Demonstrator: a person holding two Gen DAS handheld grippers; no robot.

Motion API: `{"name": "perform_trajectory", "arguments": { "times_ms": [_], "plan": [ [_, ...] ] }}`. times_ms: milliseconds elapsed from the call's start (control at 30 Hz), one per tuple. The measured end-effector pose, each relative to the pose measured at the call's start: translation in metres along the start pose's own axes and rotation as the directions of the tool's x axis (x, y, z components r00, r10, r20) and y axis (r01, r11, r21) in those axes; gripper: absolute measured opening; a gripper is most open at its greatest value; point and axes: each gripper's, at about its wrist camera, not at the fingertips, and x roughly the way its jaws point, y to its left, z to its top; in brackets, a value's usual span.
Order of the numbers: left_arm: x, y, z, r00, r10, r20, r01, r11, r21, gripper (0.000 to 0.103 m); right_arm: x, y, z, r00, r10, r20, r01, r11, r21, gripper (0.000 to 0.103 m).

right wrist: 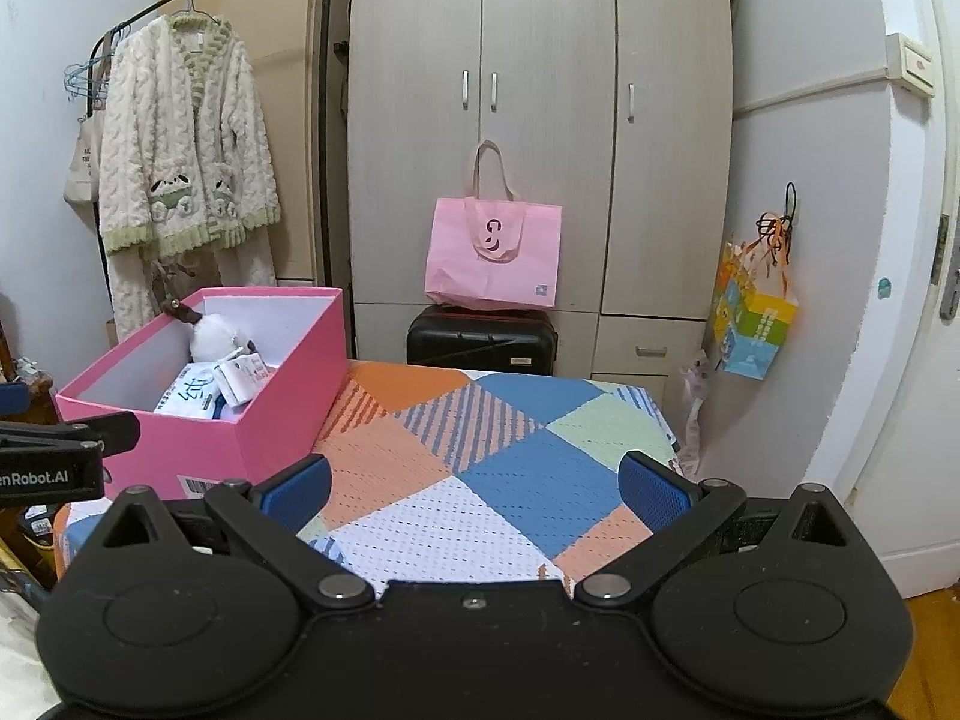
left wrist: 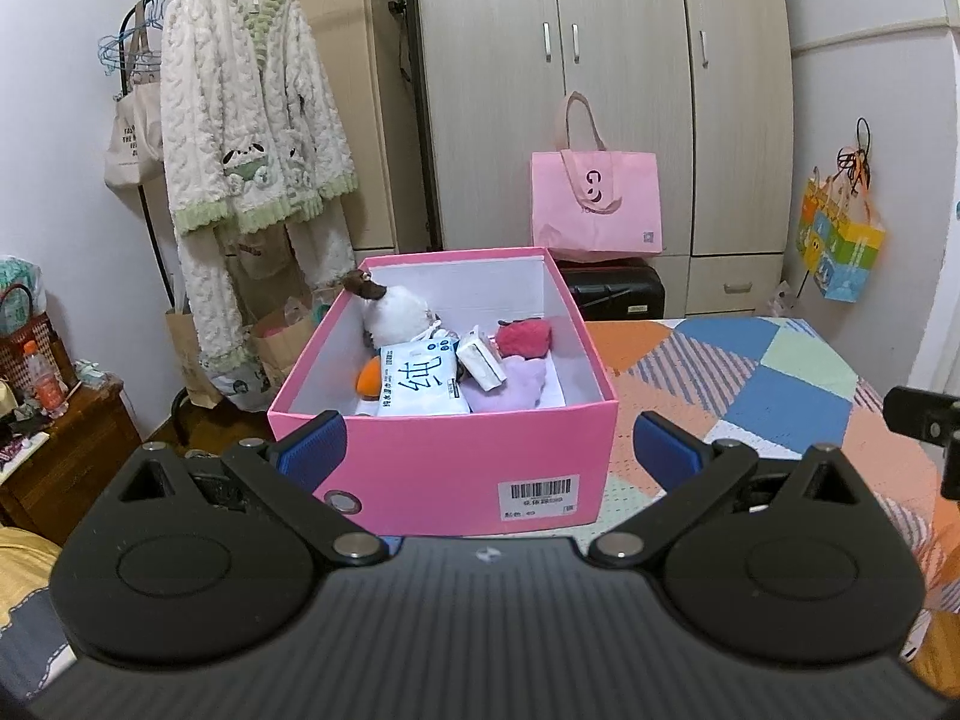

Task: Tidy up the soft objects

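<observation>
The pink box (left wrist: pixel 441 408) of soft things sits on the bed at twelve o'clock of the left tongs (left wrist: pixel 489 447), long axis running away; right tongs (right wrist: pixel 474 489) farther; both wide open, empty.

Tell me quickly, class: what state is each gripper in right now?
Left gripper: open, holding nothing, facing the pink box.
Right gripper: open, holding nothing, above the patchwork cover.

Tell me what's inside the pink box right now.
The pink box holds a white plush toy, tissue packs, a red soft item and a lilac one. Anything beneath them is covered.
</observation>
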Motion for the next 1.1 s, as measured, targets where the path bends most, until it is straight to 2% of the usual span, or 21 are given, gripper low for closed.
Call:
{"name": "perform_trajectory", "arguments": {
  "times_ms": [100,300,533,867,1100],
  "plan": [
    [0.001,-0.001,0.000,1.000,0.009,-0.001,-0.009,1.000,0.010,0.103,-0.001,-0.001,0.000,1.000,-0.001,0.003,0.001,1.000,0.003,0.103],
    [0.001,0.001,0.000,1.000,0.021,-0.002,-0.021,1.000,-0.004,0.103,0.000,-0.013,0.000,1.000,0.029,0.006,-0.030,0.996,0.084,0.103],
    [0.002,-0.001,0.000,1.000,0.019,0.000,-0.019,1.000,0.001,0.103,0.002,-0.012,-0.003,1.000,0.019,0.012,-0.019,0.998,0.063,0.103],
    [0.005,0.001,0.000,0.999,-0.033,-0.022,0.033,0.999,-0.020,0.103,0.004,-0.013,-0.004,1.000,0.015,0.005,-0.016,0.998,0.058,0.103],
    [0.004,0.002,0.000,1.000,-0.025,-0.017,0.024,1.000,-0.018,0.103,0.005,-0.013,-0.004,1.000,0.013,0.003,-0.013,0.998,0.063,0.103]
  ]
}}
